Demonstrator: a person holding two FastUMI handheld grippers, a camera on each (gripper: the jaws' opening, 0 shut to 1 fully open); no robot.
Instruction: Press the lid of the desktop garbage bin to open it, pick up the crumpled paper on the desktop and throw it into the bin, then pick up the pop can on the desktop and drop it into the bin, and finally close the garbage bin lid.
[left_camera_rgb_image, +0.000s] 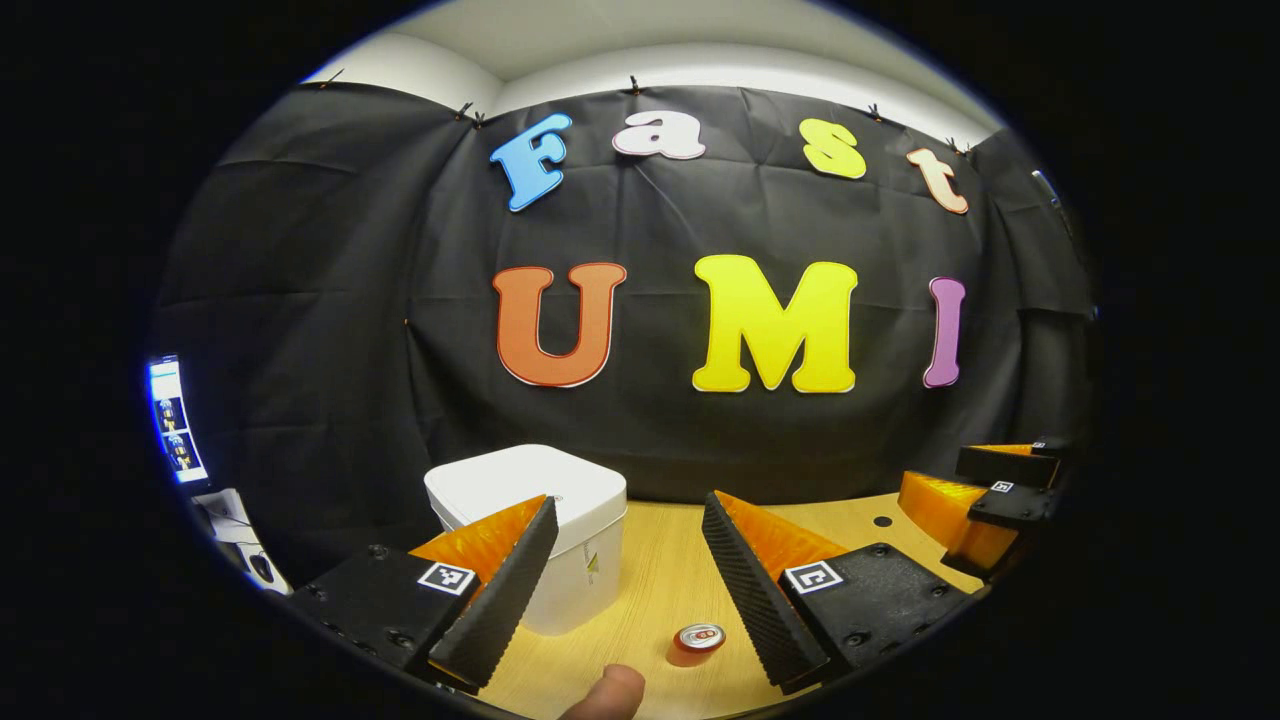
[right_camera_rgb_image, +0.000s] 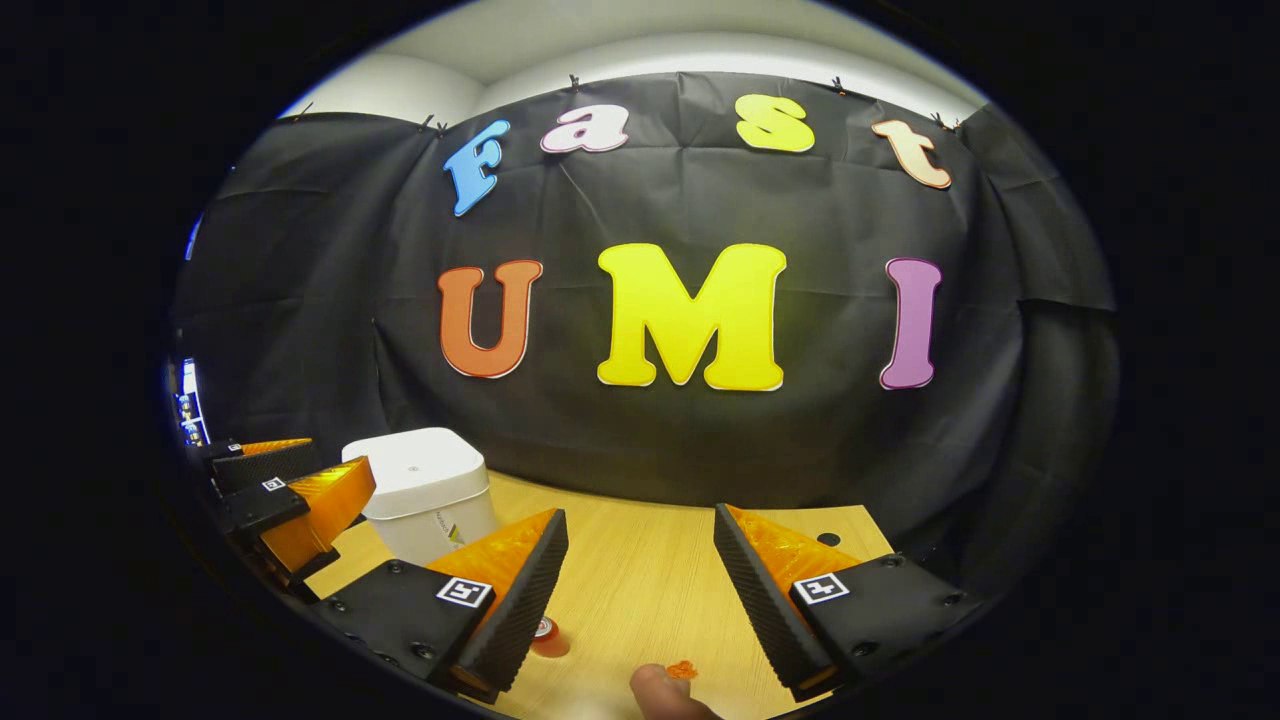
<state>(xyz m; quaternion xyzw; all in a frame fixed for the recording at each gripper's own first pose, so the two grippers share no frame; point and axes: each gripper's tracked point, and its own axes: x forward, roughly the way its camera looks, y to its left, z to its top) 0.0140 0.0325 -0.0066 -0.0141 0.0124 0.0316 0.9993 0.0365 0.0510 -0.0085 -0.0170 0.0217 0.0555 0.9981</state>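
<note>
Fingers of the left gripper (left_camera_rgb_image: 625, 590) stand spread wide, grasping nothing, above the light wooden desktop (left_camera_rgb_image: 660, 560). Between them, near its right finger, stands the small red pop can (left_camera_rgb_image: 697, 642); behind its left finger sits the white square garbage bin (left_camera_rgb_image: 530, 500), lid down. Off to its right hovers the right gripper (right_camera_rgb_image: 635, 590), likewise released.
</note>
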